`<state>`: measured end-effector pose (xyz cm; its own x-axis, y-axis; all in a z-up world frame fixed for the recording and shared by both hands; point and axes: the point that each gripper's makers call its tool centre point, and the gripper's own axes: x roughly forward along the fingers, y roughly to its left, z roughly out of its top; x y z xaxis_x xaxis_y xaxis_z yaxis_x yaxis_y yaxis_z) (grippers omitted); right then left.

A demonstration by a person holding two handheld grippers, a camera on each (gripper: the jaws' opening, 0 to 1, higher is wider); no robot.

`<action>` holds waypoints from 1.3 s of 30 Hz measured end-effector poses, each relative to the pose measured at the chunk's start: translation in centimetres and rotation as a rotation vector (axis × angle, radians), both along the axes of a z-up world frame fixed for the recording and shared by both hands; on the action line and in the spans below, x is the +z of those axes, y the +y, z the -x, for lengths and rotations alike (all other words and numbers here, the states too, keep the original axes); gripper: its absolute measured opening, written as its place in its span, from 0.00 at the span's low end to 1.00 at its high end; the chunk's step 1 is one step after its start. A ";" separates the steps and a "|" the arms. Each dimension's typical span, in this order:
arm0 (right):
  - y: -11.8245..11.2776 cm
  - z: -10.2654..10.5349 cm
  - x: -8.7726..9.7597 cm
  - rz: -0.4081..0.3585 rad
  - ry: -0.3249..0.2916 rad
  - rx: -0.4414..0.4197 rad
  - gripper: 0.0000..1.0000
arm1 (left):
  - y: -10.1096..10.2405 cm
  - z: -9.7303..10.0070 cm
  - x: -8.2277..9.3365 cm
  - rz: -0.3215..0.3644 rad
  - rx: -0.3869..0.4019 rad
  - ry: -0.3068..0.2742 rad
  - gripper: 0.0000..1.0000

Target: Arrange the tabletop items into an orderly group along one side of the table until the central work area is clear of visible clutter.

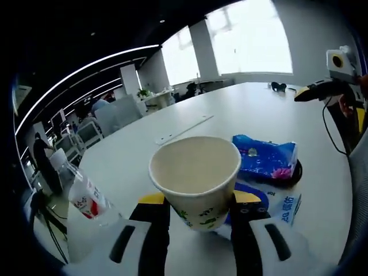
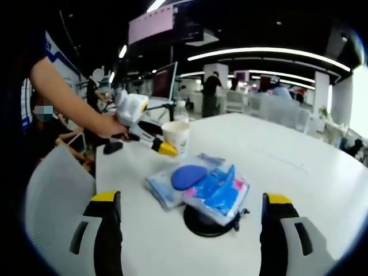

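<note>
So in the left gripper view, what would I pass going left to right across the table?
Plastic water bottle → paper cup held between the fingers → blue tissue pack → the other gripper at the far right.

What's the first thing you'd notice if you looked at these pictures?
A big paper cup sits squeezed between the left gripper's yellow-tipped jaws, right up front in the left gripper view. Behind it on the white table lie bright blue tissue packs over a black disc, and a plastic bottle stands off to the left.

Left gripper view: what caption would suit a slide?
Hand-held gripper clasping a paper cup above a white table.
</note>
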<state>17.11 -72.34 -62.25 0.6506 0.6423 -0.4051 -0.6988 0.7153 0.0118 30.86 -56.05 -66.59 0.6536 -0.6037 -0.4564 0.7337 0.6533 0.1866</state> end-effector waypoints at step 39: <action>-1.0 -0.1 -2.3 0.018 0.076 -0.026 1.00 | 2.8 -5.4 -1.9 0.020 0.154 0.018 0.41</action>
<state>17.22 -73.37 -64.59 0.6339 0.6179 -0.4651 -0.6776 0.7337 0.0512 36.22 -53.28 -68.48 0.7311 -0.5062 -0.4574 0.6277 0.7618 0.1603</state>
